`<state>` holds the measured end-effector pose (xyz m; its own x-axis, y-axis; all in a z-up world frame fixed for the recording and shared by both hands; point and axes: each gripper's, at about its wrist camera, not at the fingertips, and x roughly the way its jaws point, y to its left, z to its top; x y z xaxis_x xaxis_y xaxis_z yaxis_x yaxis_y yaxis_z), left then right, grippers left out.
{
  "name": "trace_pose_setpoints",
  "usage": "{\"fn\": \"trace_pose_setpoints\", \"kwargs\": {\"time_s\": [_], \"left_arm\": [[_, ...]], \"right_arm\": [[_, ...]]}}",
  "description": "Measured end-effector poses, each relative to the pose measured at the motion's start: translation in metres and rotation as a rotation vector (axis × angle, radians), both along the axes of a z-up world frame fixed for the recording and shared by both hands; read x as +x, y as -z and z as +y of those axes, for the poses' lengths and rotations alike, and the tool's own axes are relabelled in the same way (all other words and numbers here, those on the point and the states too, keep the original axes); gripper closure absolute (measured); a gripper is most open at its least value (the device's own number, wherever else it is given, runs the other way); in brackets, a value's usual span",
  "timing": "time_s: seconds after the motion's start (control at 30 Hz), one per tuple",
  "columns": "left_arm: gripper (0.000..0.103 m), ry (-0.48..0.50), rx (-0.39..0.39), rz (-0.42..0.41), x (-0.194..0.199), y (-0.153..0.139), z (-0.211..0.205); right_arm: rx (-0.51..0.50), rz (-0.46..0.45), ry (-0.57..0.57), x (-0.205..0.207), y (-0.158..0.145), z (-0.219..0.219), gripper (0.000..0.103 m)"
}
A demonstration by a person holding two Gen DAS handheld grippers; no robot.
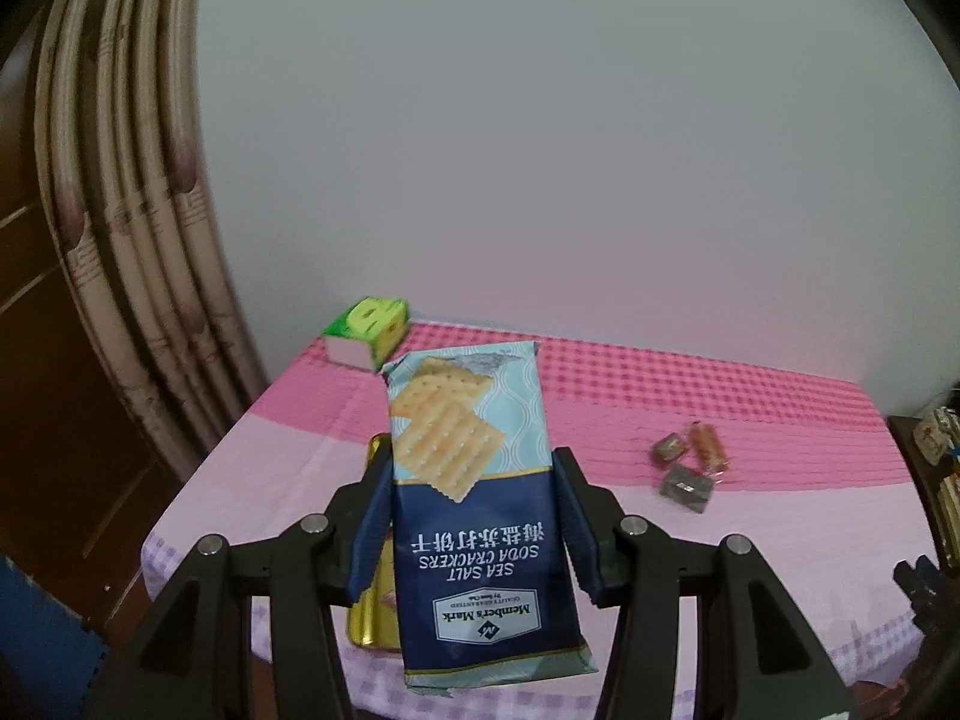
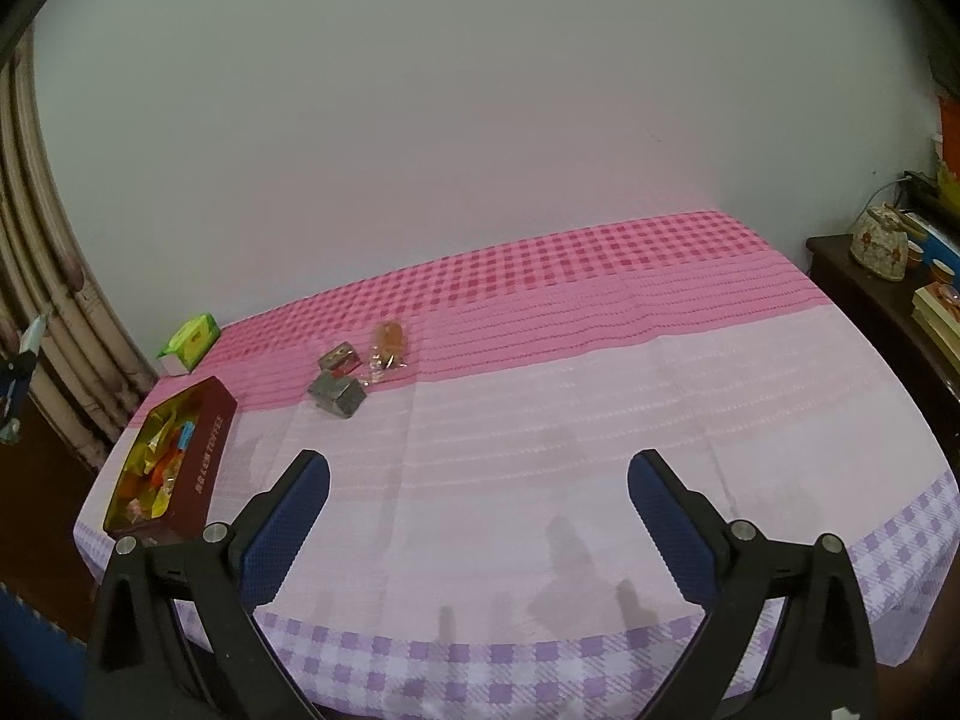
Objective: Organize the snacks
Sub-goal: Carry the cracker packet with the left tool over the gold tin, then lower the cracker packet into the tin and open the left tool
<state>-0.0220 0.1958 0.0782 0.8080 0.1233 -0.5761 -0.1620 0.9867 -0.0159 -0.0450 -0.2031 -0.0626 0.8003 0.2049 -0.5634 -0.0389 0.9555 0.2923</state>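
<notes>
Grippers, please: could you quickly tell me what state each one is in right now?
Left gripper: closed on the soda cracker packet, held above the table.
Right gripper: open wide, nothing between its jaws.

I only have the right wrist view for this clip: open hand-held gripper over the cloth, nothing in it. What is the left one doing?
Observer: The left hand-held gripper is shut on a sea salt soda cracker packet.
Operator: Where is it relative to the box of sweets?
Observer: The packet hangs over the box's gold inside, covering most of it.
Operator: Anything else left loose?
Observer: Three small wrapped snacks lie on the pink cloth, right of the packet.
</notes>
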Motion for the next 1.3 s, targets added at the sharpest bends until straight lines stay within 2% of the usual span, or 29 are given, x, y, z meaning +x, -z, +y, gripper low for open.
{"fn": "trace_pose_setpoints", "kwargs": {"time_s": [0.27, 0.5, 0.7, 1.03, 1.2, 1.23, 1.3], "left_arm": [[0.052, -0.053, 0.002, 0.077, 0.016, 0.040, 0.020], [0.052, -0.097, 0.006, 0.179, 0.046, 0.102, 0.032], [0.052, -0.121, -0.006, 0.245, 0.066, 0.142, 0.038], [0.052, -0.116, -0.006, 0.313, 0.087, 0.175, 0.040], [0.051, -0.096, -0.057, 0.335, 0.088, 0.191, 0.042], [0.049, -0.090, -0.062, 0.333, 0.086, 0.191, 0.041], [0.038, -0.082, -0.042, 0.292, 0.078, 0.185, 0.039]], "right_arm": [[-0.006, 0.015, -0.009, 0.003, 0.005, 0.005, 0.003], [-0.020, 0.051, -0.016, 0.008, 0.019, 0.008, 0.003], [-0.031, 0.086, -0.018, 0.015, 0.033, 0.009, 0.003], [-0.056, 0.145, -0.030, 0.024, 0.055, 0.012, 0.003], [-0.071, 0.159, -0.048, 0.026, 0.064, 0.016, 0.003], [-0.077, 0.160, -0.057, 0.026, 0.067, 0.018, 0.003], [-0.085, 0.158, -0.073, 0.026, 0.070, 0.023, 0.003]]}}
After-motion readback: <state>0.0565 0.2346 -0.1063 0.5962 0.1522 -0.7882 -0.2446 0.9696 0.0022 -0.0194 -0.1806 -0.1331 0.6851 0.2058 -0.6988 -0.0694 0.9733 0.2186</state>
